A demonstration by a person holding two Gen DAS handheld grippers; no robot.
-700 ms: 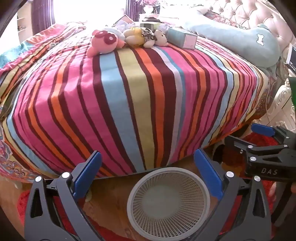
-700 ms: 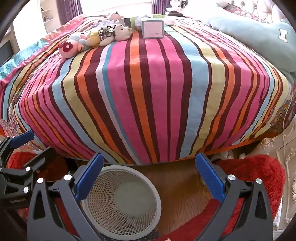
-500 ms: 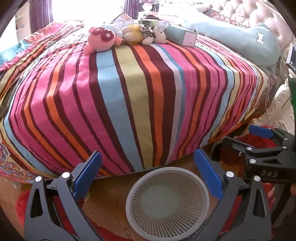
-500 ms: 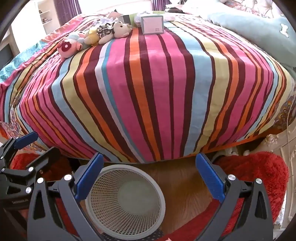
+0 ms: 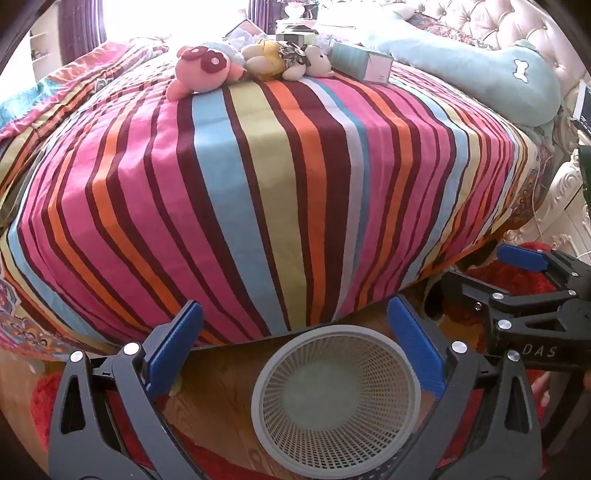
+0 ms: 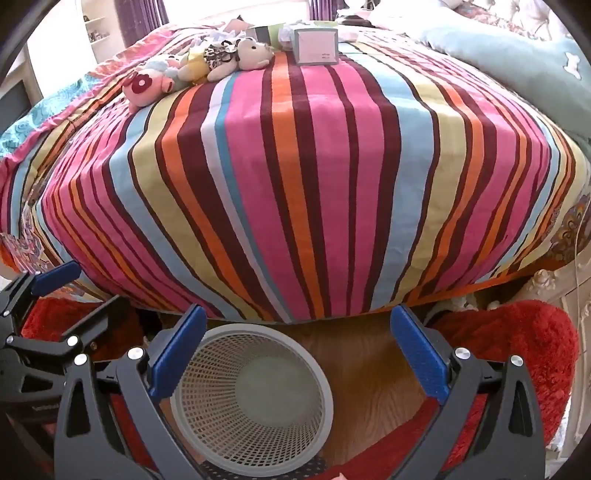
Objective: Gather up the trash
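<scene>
A grey mesh waste basket [image 5: 336, 391] stands empty on the wooden floor at the foot of the bed; it also shows in the right wrist view [image 6: 255, 398]. My left gripper [image 5: 295, 325] is open and empty above the basket's far rim. My right gripper [image 6: 299, 328] is open and empty, just right of the basket. Each gripper shows in the other's view: the right one [image 5: 524, 273] and the left one [image 6: 48, 288]. Crumpled white paper [image 6: 288, 33] and small boxes [image 6: 317, 46] lie at the far side of the bed.
A striped bedspread [image 5: 258, 177] covers the bed. Plush toys [image 5: 207, 72] lie in a row at the far side, beside a teal box [image 5: 362, 66]. A long teal pillow [image 5: 498, 70] lies at the right. Red rugs [image 6: 517, 339] flank the basket.
Both grippers have risen and moved a little toward the bed, so the far objects sit lower in view. The basket has not moved. Both jaws stay open.
</scene>
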